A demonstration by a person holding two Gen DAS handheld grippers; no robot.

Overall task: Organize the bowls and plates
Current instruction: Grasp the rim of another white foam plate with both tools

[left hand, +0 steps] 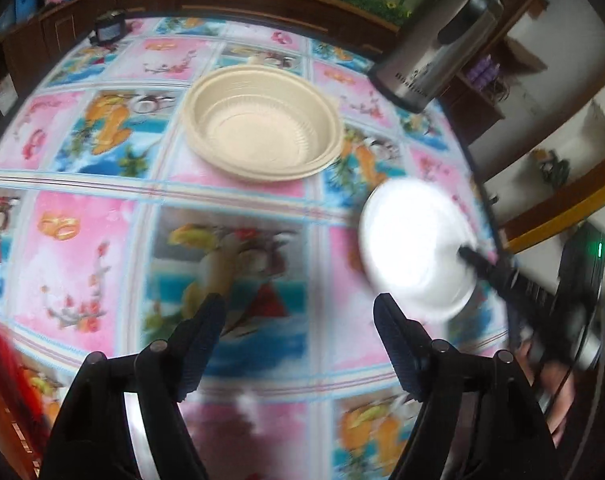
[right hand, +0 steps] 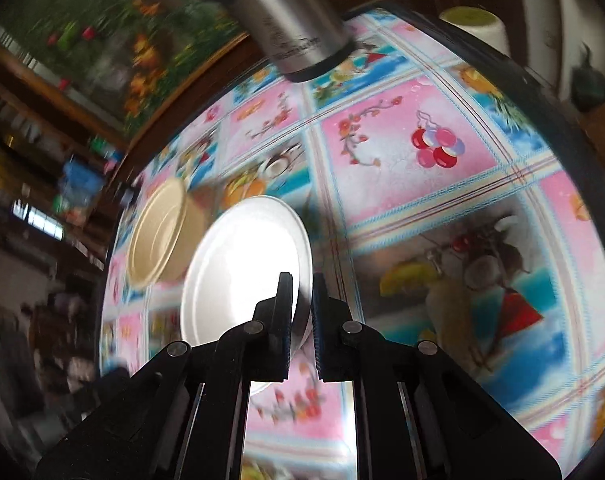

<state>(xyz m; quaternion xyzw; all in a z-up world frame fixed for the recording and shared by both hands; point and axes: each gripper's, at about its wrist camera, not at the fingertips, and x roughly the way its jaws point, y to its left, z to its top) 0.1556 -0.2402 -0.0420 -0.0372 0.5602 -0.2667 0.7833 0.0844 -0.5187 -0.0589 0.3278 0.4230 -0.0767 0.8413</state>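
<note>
A stack of beige plastic bowls (left hand: 262,128) stands on the picture-patterned tablecloth (left hand: 82,248), beyond my left gripper (left hand: 298,312). That gripper hangs above the cloth, open, with nothing between its fingers. To its right a white bowl (left hand: 410,248) is held tilted off the table, its rim pinched by my right gripper (left hand: 464,254). In the right wrist view the white bowl (right hand: 242,264) stands on edge with its rim between the two pads of the right gripper (right hand: 301,284). The beige bowls (right hand: 158,236) show just behind it to the left.
A tall steel flask (left hand: 438,40) stands at the far right of the table, close behind the white bowl (right hand: 298,20). A small black object (left hand: 110,30) sits at the far left edge. A white cup (right hand: 478,24) stands beyond the table's far rim.
</note>
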